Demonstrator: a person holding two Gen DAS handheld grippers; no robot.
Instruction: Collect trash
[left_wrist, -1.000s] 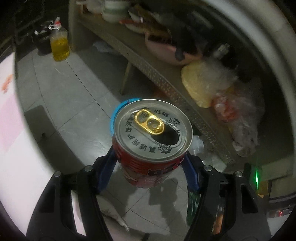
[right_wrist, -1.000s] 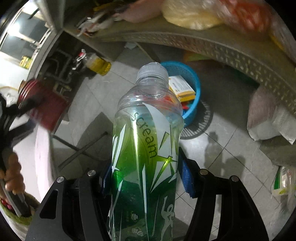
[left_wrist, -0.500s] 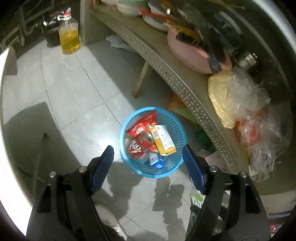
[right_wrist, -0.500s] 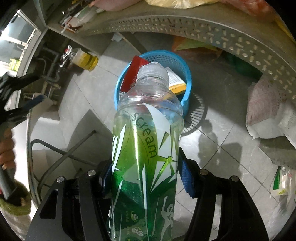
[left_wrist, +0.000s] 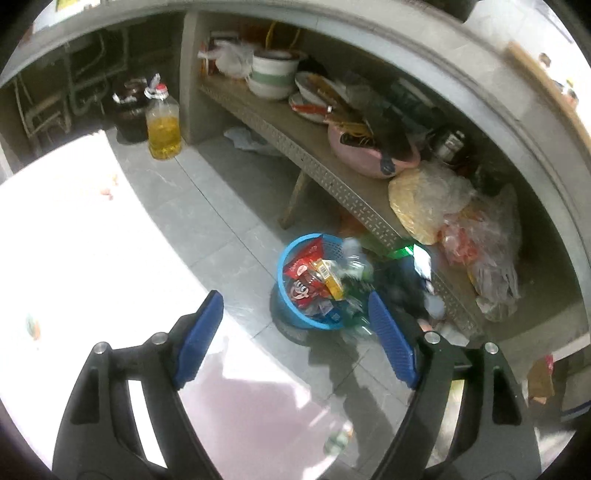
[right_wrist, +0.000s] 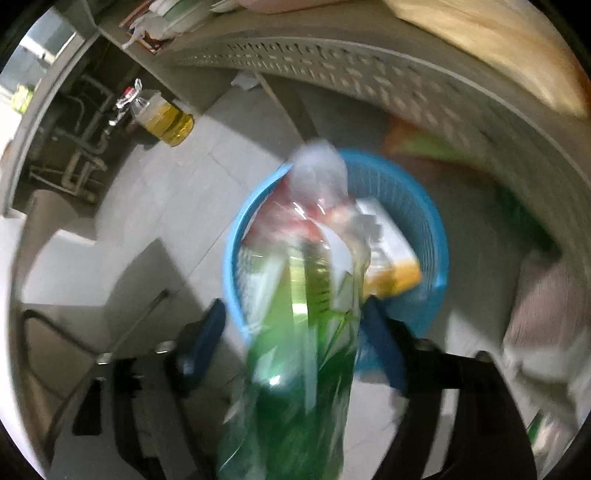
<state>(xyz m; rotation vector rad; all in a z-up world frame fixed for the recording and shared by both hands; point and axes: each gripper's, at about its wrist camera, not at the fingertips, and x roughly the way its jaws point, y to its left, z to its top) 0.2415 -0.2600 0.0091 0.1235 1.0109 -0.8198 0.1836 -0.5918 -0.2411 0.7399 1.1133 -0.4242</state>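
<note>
While its jaws open, bottle (right_wrist: 310, 314) over basket (right_wrist: 428, 221).

No lettering is legible on the blurred bottle (right_wrist: 306, 295) or wrappers.

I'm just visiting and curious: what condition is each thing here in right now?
Left tool: opening, nothing between its pads.
Right tool: opening, bottle between its pads, left pad clear of it.
Green bottle: capped, blurred, over the basket.
Blue basket: upright, holding wrappers and cartons.
Oil jug: upright, capped, partly full.
</note>
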